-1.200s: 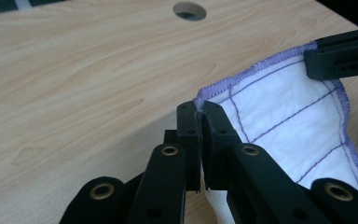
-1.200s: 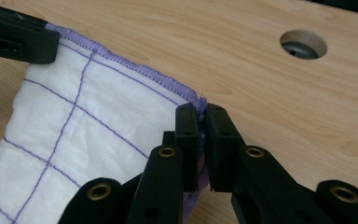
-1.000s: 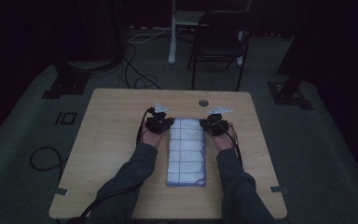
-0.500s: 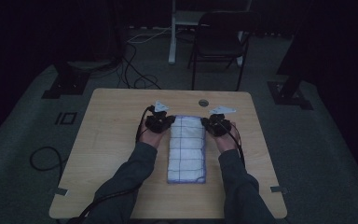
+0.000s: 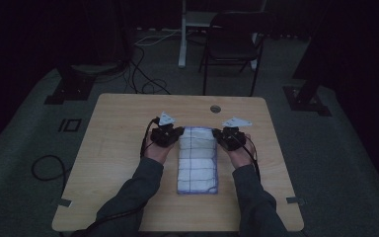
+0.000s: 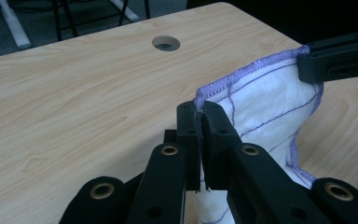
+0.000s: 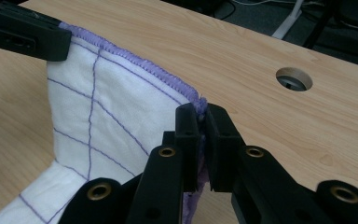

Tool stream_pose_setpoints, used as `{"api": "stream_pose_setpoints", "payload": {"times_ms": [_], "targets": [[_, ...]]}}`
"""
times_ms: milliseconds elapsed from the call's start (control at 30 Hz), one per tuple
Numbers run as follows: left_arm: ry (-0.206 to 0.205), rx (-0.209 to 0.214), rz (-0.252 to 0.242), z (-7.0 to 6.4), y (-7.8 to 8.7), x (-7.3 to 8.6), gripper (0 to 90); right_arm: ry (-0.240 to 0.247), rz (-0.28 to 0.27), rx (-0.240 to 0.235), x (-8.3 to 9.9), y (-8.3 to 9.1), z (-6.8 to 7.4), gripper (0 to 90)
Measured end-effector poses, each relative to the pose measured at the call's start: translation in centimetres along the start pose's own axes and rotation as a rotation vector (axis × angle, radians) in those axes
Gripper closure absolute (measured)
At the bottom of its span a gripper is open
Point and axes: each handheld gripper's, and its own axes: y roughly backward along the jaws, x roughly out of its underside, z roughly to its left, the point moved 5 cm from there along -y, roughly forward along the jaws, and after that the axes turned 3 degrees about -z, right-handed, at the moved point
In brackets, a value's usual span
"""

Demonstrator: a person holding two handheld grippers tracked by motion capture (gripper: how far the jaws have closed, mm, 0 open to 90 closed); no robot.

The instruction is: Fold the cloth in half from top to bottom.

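Note:
A white cloth (image 5: 197,159) with purple grid lines and a purple stitched hem lies folded lengthwise in the middle of the wooden table (image 5: 118,123). My left gripper (image 5: 173,134) is shut on the cloth's far left corner (image 6: 199,101). My right gripper (image 5: 222,134) is shut on the far right corner (image 7: 199,103). Both corners are lifted a little off the table, so the far edge (image 7: 130,60) hangs taut between the jaws. In the left gripper view the right gripper (image 6: 340,58) shows at the far end of that edge. The left gripper (image 7: 25,32) shows likewise in the right gripper view.
A round cable hole (image 5: 215,108) sits in the table beyond the cloth. A dark chair (image 5: 232,44) and a white post (image 5: 182,34) stand on the floor behind the table. Cables (image 5: 143,74) trail across the floor at the back left.
Both grippers have held their place at the cloth's far corners, with the far edge raised slightly. The cloth's near end has shifted a touch toward the person.

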Motion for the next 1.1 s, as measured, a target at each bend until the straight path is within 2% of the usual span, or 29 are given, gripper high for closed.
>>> {"api": "stream_pose_setpoints", "payload": {"times_ms": [367,600,733,1100], "targets": [[-0.001,0.020,-0.011,-0.8,1.4,1.1,87.4,0.035,-0.008,-0.022,0.5,1.4,1.3,85.4],[-0.001,0.031,-0.022,-1.5,2.1,1.6,87.3,0.027,-0.012,-0.032,1.3,2.1,1.6,85.3],[0.007,0.040,-0.026,-1.8,2.6,2.0,87.3,-0.012,-0.026,-0.060,1.6,2.6,1.8,85.2],[-0.016,0.054,-0.022,-2.7,3.3,2.8,87.2,-0.011,-0.029,-0.070,2.8,3.5,2.5,85.2]]}}
